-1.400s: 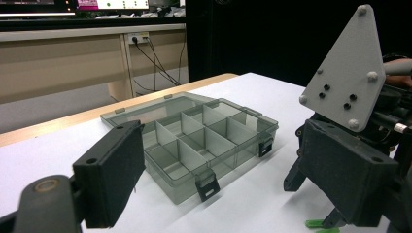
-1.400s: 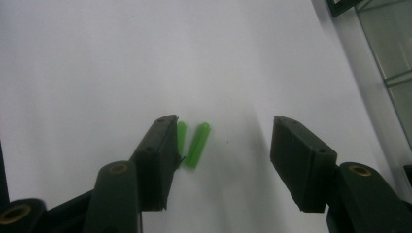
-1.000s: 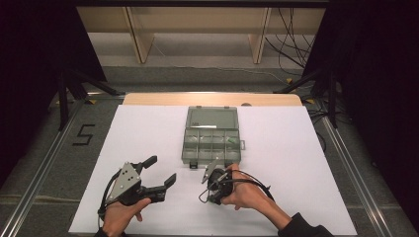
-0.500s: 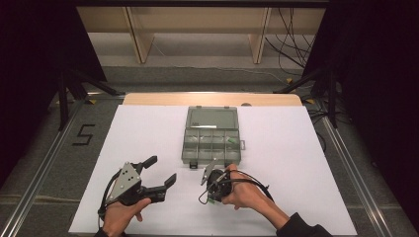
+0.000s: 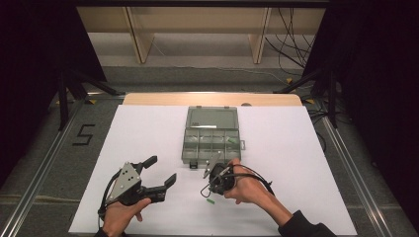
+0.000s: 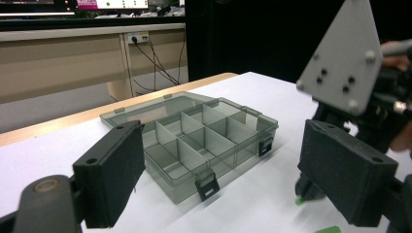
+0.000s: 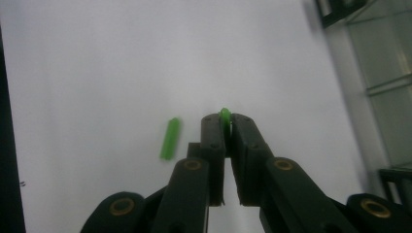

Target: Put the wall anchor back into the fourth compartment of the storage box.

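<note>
Now the right gripper point(image 7: 226, 119) has just closed its jaws on a small green peg point(image 7: 225, 115) pinched at the tips. Another green peg point(image 7: 170, 138) lies left of them, long axis running away. The left gripper point(image 5: 159, 171) hangs open, farther off.

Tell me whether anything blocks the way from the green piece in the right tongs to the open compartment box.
Nothing visible does. The right tongs pinch the green piece just in front of the compartment box, whose lid lies open. Only bare white tabletop lies between them.
</note>
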The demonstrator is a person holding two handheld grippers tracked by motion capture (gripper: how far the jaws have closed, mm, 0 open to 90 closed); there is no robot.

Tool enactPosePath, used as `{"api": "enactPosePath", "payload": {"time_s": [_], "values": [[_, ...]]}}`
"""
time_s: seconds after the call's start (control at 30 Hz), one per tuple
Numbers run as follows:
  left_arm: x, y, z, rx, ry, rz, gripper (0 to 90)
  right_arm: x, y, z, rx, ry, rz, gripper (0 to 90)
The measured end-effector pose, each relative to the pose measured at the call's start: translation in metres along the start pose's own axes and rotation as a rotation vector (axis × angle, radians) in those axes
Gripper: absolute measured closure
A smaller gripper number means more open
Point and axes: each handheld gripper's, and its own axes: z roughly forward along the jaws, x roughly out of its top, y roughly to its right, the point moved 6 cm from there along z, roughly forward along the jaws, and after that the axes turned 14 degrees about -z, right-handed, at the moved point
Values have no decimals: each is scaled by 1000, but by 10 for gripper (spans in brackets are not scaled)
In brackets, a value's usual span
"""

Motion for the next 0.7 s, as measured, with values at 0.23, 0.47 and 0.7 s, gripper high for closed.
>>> {"api": "enactPosePath", "payload": {"time_s": [0.23, 0.47, 0.7], "values": [[0, 0, 0, 1, 1, 0, 161, 0, 20, -23, -61, 55, 45, 843], [0, 0, 0, 1, 1, -1, 161, -3, 33, -35, -101, 79, 64, 843], [0, 0, 0, 1, 1, 0, 161, -5, 41, -39, -119, 90, 73, 843]]}}
